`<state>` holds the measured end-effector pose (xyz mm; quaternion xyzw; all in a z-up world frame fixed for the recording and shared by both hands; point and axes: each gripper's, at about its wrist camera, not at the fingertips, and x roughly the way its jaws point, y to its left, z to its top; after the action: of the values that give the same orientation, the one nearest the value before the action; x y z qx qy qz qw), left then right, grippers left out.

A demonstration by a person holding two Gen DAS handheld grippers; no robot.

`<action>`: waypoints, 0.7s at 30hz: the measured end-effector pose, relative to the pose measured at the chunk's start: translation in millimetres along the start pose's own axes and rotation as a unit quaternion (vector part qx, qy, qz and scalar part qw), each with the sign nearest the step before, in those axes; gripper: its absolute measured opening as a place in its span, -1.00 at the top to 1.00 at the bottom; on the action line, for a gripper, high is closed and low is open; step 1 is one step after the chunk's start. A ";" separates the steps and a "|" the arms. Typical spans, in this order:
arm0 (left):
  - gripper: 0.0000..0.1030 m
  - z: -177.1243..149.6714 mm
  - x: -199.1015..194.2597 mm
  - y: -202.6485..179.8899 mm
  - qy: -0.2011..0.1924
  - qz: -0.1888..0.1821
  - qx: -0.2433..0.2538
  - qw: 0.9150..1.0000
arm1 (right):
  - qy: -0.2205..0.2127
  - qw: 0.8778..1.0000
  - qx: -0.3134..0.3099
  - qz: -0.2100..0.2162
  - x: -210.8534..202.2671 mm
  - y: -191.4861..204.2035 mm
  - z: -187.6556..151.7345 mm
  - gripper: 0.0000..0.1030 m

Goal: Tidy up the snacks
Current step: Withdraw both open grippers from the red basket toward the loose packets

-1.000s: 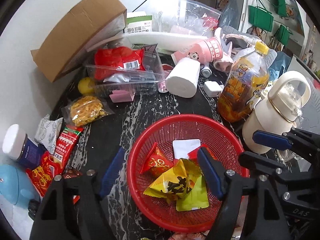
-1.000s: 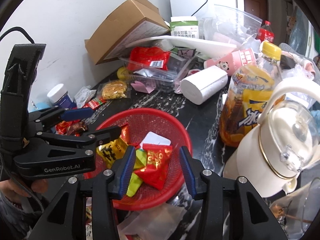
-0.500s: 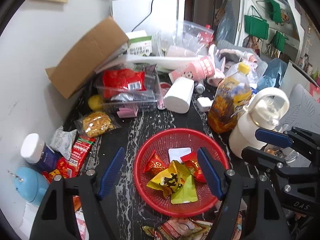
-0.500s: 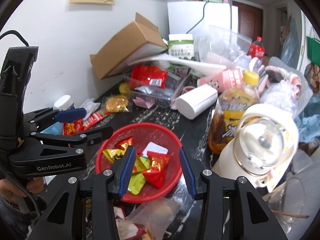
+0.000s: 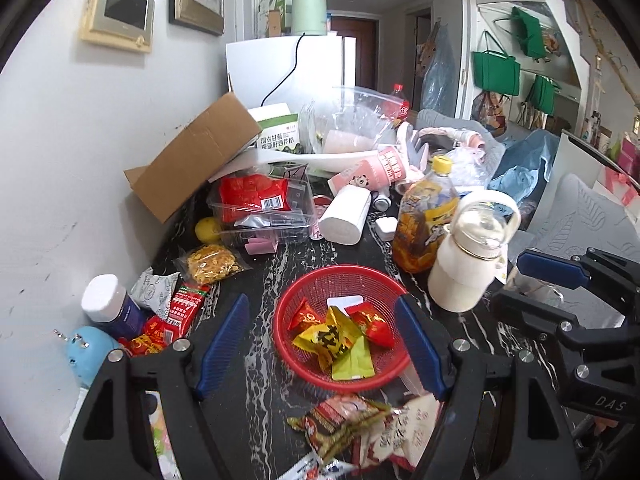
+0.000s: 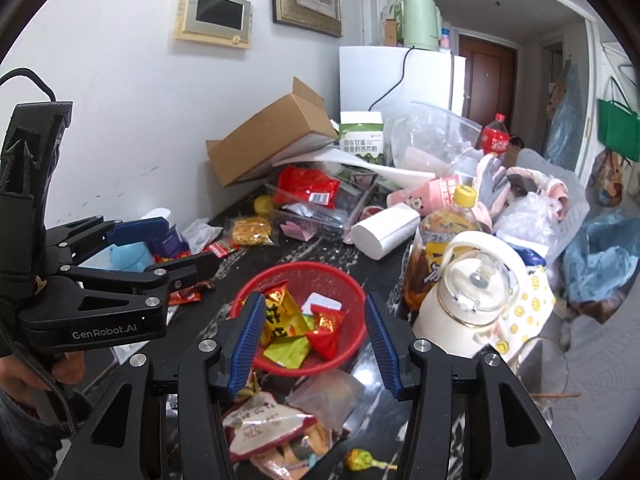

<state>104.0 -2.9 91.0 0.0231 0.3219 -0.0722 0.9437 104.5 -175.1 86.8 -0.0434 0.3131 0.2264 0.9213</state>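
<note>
A red mesh basket [image 5: 280, 320] [image 6: 304, 266] sits on the black marble table. It holds a yellow packet [image 5: 326, 338], two red packets [image 5: 306, 318], a green one and a white card. My left gripper [image 5: 321, 300] hovers above and in front of it, open, nothing between the blue pads. My right gripper [image 6: 313, 300] hangs beside it to the right; its jaws are opening and empty. Each gripper shows in the other's view: the right gripper [image 5: 512, 280], the left gripper [image 6: 192, 242]. Loose snack packets [image 5: 340, 416] [image 6: 264, 424] lie before the basket.
Red sachets [image 5: 184, 308], a bag of yellow snacks [image 5: 212, 264] and a white-capped jar [image 5: 108, 304] lie left of the basket. A cream kettle [image 5: 468, 272] and tea bottle [image 5: 424, 228] stand right. Behind: paper roll [image 5: 346, 220], clear box [image 5: 260, 208], cardboard box [image 5: 192, 160].
Both grippers have risen and drawn back from the basket, which now looks smaller. Packets at the table's near edge came into view. The right jaws have widened slightly.
</note>
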 end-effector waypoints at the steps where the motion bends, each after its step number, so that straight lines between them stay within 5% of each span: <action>1: -0.46 -2.2 -5.7 -1.4 -0.003 -0.001 0.002 1.000 | -0.003 1.000 0.001 -0.001 -6.1 2.5 -2.5 0.01; 21: -0.46 -64.2 -53.6 -23.5 0.002 -0.041 0.022 0.999 | 0.016 0.999 0.046 -0.018 -43.3 18.4 -68.4 -0.09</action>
<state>19.7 -13.9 73.0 0.0305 0.3232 -0.1183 0.9384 27.8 -190.7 59.0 -0.0106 0.3368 0.1942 0.9213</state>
